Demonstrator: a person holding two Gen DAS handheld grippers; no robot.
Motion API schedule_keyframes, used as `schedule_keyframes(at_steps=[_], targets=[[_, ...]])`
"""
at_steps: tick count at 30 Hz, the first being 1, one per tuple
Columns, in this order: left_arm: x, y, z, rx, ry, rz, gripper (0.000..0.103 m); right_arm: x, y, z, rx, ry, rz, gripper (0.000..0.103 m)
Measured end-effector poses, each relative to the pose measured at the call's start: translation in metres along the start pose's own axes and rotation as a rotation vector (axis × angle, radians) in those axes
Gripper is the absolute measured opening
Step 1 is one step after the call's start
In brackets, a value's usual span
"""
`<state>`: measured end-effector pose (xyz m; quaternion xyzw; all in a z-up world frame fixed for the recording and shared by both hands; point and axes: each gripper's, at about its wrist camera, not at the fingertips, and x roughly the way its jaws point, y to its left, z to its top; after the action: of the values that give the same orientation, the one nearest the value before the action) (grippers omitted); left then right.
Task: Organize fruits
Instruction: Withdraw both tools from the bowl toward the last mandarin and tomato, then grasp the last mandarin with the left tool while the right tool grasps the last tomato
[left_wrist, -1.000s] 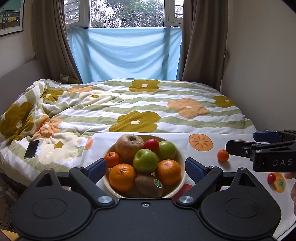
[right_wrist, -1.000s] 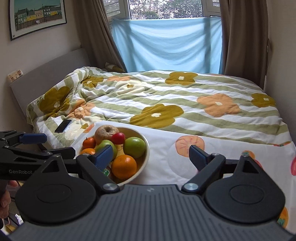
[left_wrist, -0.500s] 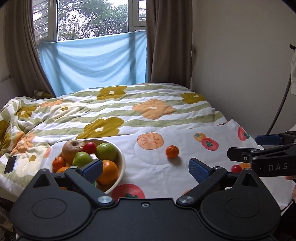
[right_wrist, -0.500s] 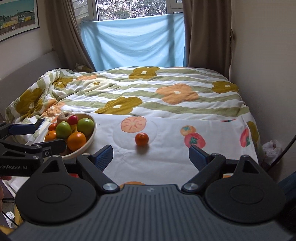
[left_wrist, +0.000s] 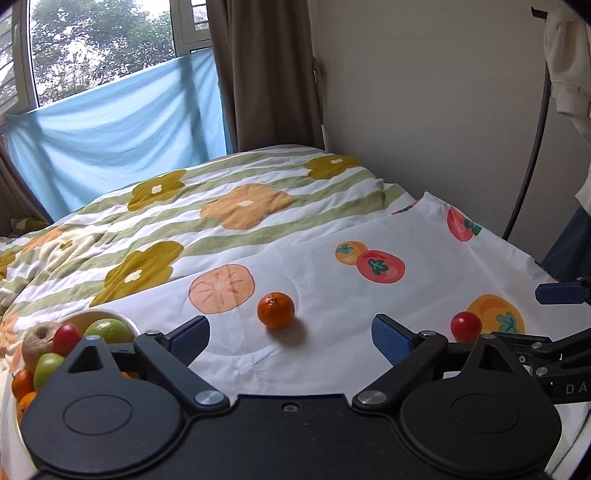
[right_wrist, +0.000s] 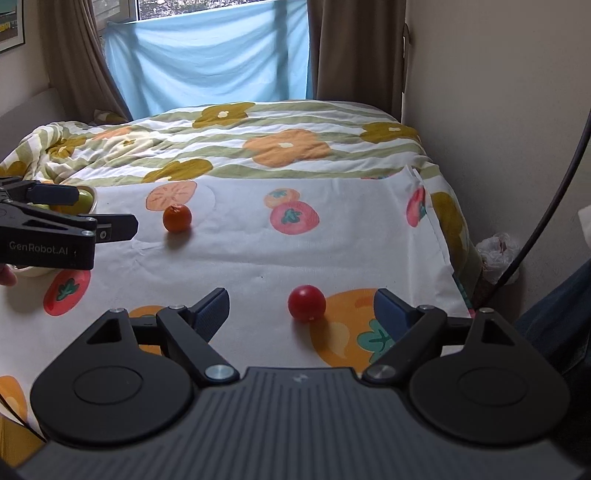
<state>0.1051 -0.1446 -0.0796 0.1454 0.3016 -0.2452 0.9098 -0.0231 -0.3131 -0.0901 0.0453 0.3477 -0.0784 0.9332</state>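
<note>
A small orange mandarin (left_wrist: 276, 310) lies loose on the fruit-print cloth (left_wrist: 332, 354). It sits just ahead of my left gripper (left_wrist: 290, 330), whose jaws are wide and closing, with nothing pressed between the pads. A red cherry tomato (right_wrist: 306, 302) rests on the cloth in front of my right gripper (right_wrist: 301, 308), in line with its gap; those fingers stand open and do not touch it. At the left, a cream bowl (left_wrist: 99, 315) holds green apples, oranges, a brown apple and a red tomato. The tomato (left_wrist: 466, 325) and the right gripper (left_wrist: 532, 317) also show in the left wrist view.
The cloth covers the foot of a bed with a flowered quilt (left_wrist: 240, 206). A wall (left_wrist: 424, 110) runs close along the right, with a dark cable (right_wrist: 554, 184) and a plastic bag (right_wrist: 496, 254) by the bed's corner. Curtains and a blue sheet hang at the window.
Both grippers have swung right and dropped lower, away from the bowl. The mandarin now sits ahead of the left fingers and the tomato ahead of the right ones.
</note>
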Motion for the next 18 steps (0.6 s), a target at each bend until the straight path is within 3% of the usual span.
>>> schedule_keyframes(at_steps=[4,7,12,18], targets=[[0.031,-0.001,0.002,0.033,0.024,-0.016,0.089,0.014,-0.004,-0.007,0.029,0.007,-0.023,0.095],[0.056,0.002,0.006,0.028,0.075,-0.034,0.072,0.024,-0.003,-0.007,0.043,0.012,-0.039,0.093],[0.081,0.008,0.008,0.057,0.103,-0.025,0.071,0.035,-0.002,-0.008,0.055,0.019,-0.055,0.086],[0.100,0.016,0.007,0.056,0.139,-0.033,0.060,0.044,-0.001,-0.007,0.077,0.033,-0.062,0.080]])
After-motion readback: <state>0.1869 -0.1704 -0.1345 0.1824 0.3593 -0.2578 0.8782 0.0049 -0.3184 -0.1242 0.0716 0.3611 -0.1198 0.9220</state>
